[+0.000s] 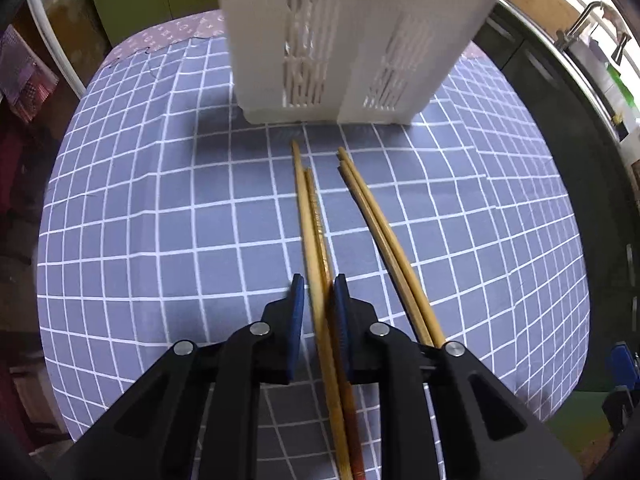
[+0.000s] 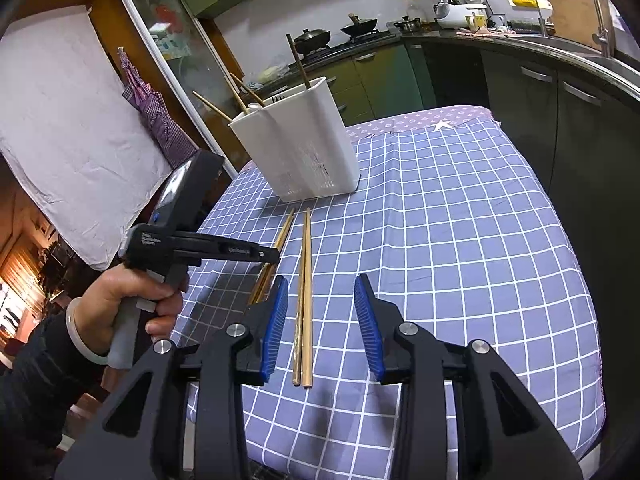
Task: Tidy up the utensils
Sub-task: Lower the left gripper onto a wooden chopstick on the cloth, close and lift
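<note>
Bamboo chopsticks (image 1: pixel 316 264) between ribbed left tongs (image 1: pixel 318 280).

left hand-held gripper (image 1: pixel 318 292) closed on chopstick pair (image 1: pixel 310 216) | second pair (image 1: pixel 380 224) beside | white holder (image 1: pixel 352 40) ahead

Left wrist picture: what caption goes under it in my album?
Left gripper closes around two chopsticks on the checked tablecloth, facing a white holder.
</note>
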{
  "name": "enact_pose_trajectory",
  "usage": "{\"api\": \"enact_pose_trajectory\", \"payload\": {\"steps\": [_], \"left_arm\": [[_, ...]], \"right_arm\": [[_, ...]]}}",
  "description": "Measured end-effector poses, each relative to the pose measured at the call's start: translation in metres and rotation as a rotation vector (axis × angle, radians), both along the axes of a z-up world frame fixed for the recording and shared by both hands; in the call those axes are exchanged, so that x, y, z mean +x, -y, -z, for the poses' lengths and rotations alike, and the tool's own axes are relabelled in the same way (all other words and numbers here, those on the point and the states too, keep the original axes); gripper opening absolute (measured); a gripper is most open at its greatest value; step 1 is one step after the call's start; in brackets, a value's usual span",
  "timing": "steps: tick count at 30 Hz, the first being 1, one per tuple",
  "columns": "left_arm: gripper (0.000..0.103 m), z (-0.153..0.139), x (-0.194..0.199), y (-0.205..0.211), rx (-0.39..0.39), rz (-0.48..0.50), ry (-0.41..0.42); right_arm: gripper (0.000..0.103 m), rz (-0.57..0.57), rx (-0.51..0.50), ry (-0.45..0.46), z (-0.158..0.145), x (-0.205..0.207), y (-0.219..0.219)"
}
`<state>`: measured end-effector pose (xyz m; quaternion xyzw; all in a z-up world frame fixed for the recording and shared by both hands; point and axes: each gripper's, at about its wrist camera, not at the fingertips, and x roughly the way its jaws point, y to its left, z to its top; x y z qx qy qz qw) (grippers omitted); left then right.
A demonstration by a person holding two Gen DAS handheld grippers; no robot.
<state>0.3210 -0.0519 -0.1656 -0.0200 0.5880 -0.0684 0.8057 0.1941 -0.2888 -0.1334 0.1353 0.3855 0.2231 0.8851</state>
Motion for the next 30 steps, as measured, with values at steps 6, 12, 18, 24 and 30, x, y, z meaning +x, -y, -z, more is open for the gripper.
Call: {"api": "enact_pose_trajectory", "payload": {"steps": [6, 12, 18, 24, 30], "left_arm": [[0.015, -0.004, 0.003, -0.014, 0.0, -0.018, 0.004], [0.015, 0.0, 0.004, -0.01, 0.02, 0.002, 0.001], [0.015, 0.004, 0.001, 0.0, 0.067, 0.005, 0.008], [0.008, 0.004, 0.001, 0.01, 0.094, 0.022, 0.034], [0.007, 0.0, -0.009, 0.0, 0.056, -0.001, 0.07]], "right_arm": [[0.035, -0.015, 0.0, -0.01, 0.003, 0.001, -0.005], [0.035, -0.017, 0.001, -0.012, 0.003, 0.001, -0.005], [0.035, -0.008, 0.005, -0.015, 0.003, 0.002, -0.002], [0.036, -0.014, -0.005, -0.015, 0.003, 0.002, -0.006], [0.038, -0.013, -0.041, -0.015, 0.004, 0.008, -0.009]]}}
